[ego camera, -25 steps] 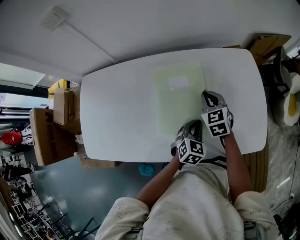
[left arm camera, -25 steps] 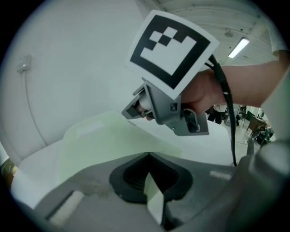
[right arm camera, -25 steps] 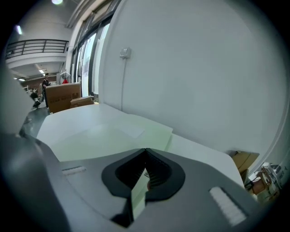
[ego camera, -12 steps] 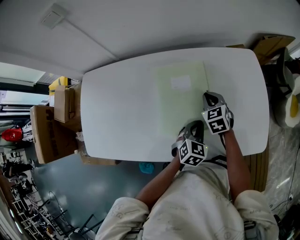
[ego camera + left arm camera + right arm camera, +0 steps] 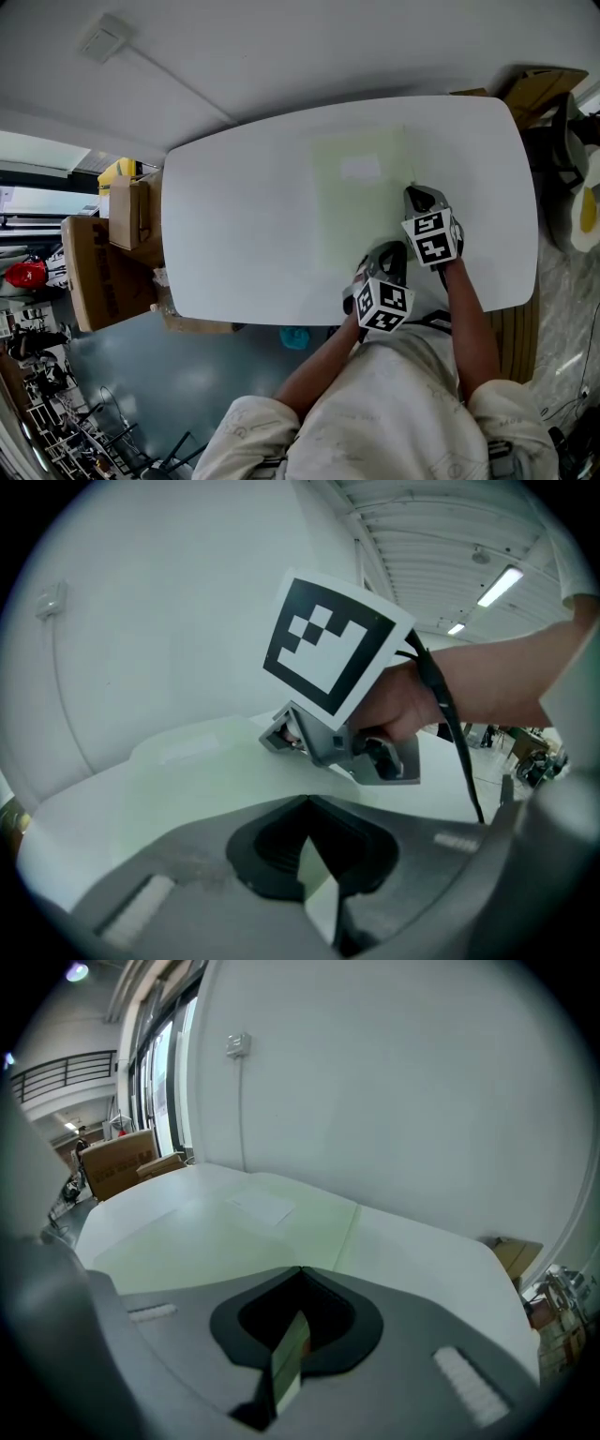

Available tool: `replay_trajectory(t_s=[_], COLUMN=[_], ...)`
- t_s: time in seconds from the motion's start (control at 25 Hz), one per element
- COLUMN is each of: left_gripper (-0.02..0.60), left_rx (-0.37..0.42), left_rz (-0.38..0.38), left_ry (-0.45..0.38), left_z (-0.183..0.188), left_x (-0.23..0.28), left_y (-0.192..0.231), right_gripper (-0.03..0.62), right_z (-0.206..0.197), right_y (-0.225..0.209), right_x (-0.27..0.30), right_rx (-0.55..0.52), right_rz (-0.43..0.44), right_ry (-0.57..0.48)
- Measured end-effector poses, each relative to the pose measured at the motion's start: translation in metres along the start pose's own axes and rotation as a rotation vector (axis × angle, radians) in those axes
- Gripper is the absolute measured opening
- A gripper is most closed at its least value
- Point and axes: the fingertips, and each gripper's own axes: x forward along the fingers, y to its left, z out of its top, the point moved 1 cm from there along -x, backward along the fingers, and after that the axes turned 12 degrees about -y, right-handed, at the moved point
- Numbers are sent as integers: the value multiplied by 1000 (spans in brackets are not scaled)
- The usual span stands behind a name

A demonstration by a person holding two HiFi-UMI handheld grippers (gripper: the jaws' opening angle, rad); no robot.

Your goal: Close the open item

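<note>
Head view: pale green folder [image 5: 361, 202] lies on the white table [image 5: 234, 225], right of centre, white label [image 5: 360, 168] toward its far end. It looks flat or close to it; can't tell if the cover is fully seated. The left gripper [image 5: 386, 249] is at the folder's near edge and the right gripper [image 5: 419, 194] at its right edge, close beside each other. Main risk, my read: letting go with the layers misaligned, so the cover springs back up or lands skewed. Also both grippers pinch the same thin plastic, so any pull apart could crease it or slide the folder across the slick table. Left gripper view: left gripper [image 5: 307, 799] has its jaws fully together on the folder [image 5: 187, 780], a thin green sheet running back between the pads. Risk here is dragging the near edge if that hand lifts before releasing. The right gripper [image 5: 279, 735] sits just beyond, tips down at the folder surface. Right gripper view: right gripper [image 5: 300, 1269] is likewise clamped shut on the folder [image 5: 234, 1232], with a sliver of green sheet standing on edge behind the tips. Label [image 5: 262, 1206] and bare table [image 5: 422, 1251] lie ahead. Risk: a twist of this wrist would kink the sheet at the pinch.
</note>
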Motion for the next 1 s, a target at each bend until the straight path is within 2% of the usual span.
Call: replay_trajectory(t_s=[0.16,0.4,0.64,1.0], left_gripper=[2,2,2,2], left_rx=[-40,-96,-150,-158], left_rz=[2,46,92,158], left_ry=[-17,-56,-81,-129], left_z=[3,12,17,24], left_x=[-3,-12,-22,-37], left_y=[3,22,45,69], right_gripper=[3,3,3,3], right_z=[0,-1,-1,3], right_y=[0,-3,-4,-1], right_x=[0,-1,-1,-5], right_rx=[1,51,43,-3], right_rz=[-5,-3,-24,-59], right_ry=[2,11,23,34])
